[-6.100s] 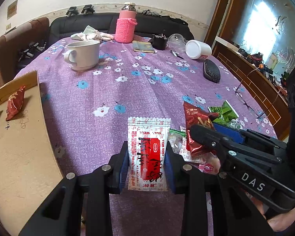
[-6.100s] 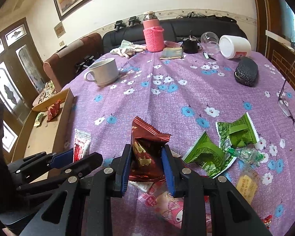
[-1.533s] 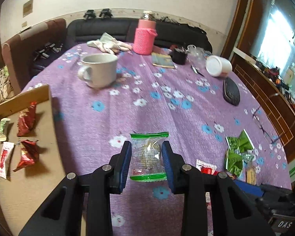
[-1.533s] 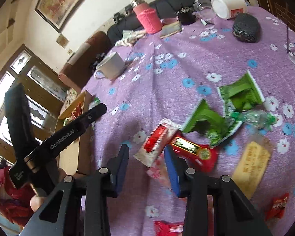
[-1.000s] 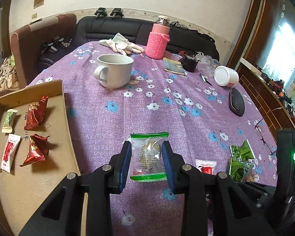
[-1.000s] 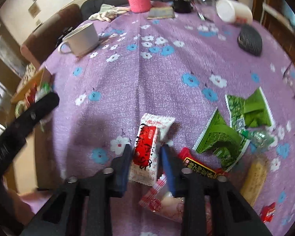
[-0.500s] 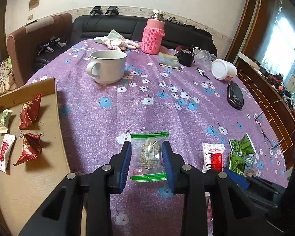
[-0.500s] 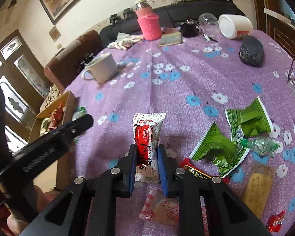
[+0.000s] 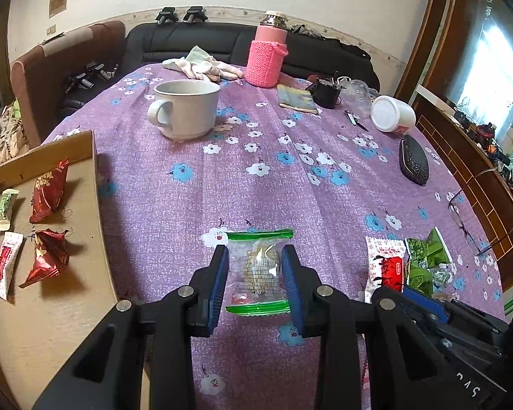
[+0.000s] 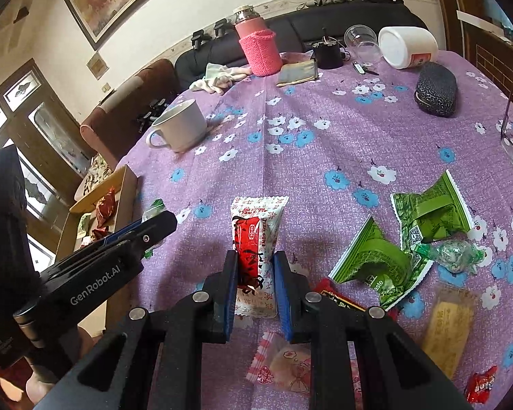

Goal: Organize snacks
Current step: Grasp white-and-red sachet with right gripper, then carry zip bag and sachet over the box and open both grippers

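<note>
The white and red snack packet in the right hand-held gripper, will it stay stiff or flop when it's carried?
The white and red packet probably flexes a little: it's thin film, pinched near one end. It looks light, since it stands out past the right hand-held gripper without sagging. Glossy wrap may slip.

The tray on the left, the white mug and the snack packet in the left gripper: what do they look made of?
The tray looks like plain brown cardboard: matte, with a raw cut rim. The white mug seems to be glazed ceramic, thick-walled with a soft sheen. The snack packet is clear, glossy plastic film with green sealed ends; its contents show through.
</note>
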Tool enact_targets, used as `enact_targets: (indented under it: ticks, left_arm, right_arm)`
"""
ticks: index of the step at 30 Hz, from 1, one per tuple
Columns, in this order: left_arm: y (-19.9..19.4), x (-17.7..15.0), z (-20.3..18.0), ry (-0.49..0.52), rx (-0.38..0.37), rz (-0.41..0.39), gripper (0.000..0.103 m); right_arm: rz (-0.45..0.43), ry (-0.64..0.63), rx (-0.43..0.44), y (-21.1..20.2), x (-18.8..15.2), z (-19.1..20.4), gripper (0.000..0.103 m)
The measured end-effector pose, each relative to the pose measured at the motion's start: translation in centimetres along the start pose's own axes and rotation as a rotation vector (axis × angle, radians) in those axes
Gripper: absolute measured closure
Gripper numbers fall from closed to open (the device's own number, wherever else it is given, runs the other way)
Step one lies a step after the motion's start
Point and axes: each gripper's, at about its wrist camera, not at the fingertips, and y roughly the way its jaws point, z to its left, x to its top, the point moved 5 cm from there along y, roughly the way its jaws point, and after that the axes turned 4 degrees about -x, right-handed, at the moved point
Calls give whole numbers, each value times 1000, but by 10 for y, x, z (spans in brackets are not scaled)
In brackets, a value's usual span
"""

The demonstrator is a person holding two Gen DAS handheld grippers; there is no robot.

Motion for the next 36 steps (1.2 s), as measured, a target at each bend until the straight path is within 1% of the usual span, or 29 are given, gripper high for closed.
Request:
enact_targets:
  ticks: [10, 23, 26, 31, 34, 36]
  left_arm:
    - [0, -1, -2, -1, -14, 7, 72]
    - [-2, 1, -2, -9, -22, -2, 72]
    - [-7, 2, -1, -16, -37, -17, 72]
    - [-23, 2, 6, -54, -36, -42, 72]
    - [-39, -2, 16, -97, -60, -51, 72]
    - [-54, -5, 24, -108, -47, -67, 72]
  right_arm:
    - [17, 7, 11, 4, -1, -3, 81]
    - [14, 0, 24, 1, -2, -1, 81]
    - [1, -11, 20, -1, -2, 1, 81]
    - [-37, -38, 8, -8, -2, 7, 81]
    - [-61, -60, 6, -12, -2, 13, 81]
    - [-67, -70, 15, -14, -3, 17, 81]
